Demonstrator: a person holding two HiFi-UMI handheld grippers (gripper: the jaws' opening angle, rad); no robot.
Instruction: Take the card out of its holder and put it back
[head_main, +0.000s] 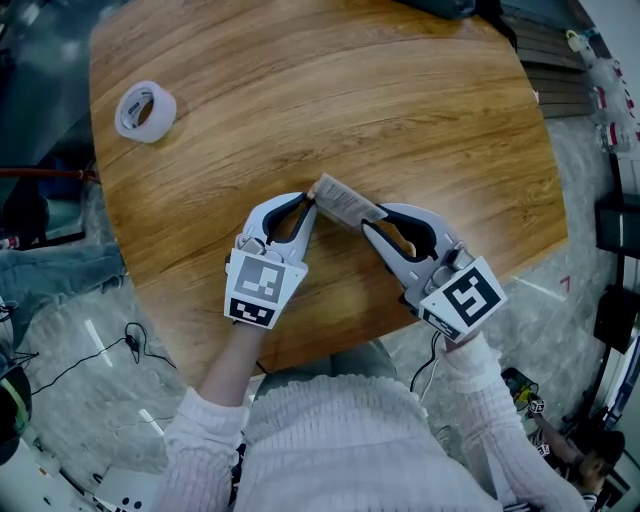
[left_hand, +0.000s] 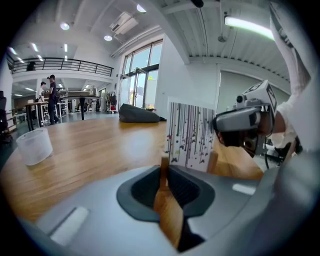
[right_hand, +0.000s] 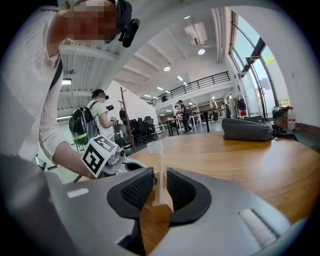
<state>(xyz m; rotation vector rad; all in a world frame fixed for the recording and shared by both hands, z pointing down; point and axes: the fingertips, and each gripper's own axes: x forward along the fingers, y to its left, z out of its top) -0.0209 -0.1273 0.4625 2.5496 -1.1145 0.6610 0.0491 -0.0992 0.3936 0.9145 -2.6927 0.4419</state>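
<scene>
A white card (left_hand: 190, 135) printed with dark streaks stands upright in a small wooden holder (head_main: 345, 203) on the round wooden table (head_main: 400, 100). My left gripper (head_main: 308, 203) is shut on the holder's left end (left_hand: 164, 167), with wood filling the gap between its jaws. My right gripper (head_main: 372, 222) is at the card's other end. In the right gripper view the thin card (right_hand: 161, 172) rises edge-on between the pads with a narrow gap on each side. The holder's block (right_hand: 159, 207) sits below. The right gripper (left_hand: 245, 125) also shows beside the card.
A roll of clear tape (head_main: 145, 110) lies at the table's far left. A dark bag (right_hand: 250, 129) rests at the far side. The table's near edge (head_main: 300, 350) is close under both hands. People stand in the room behind.
</scene>
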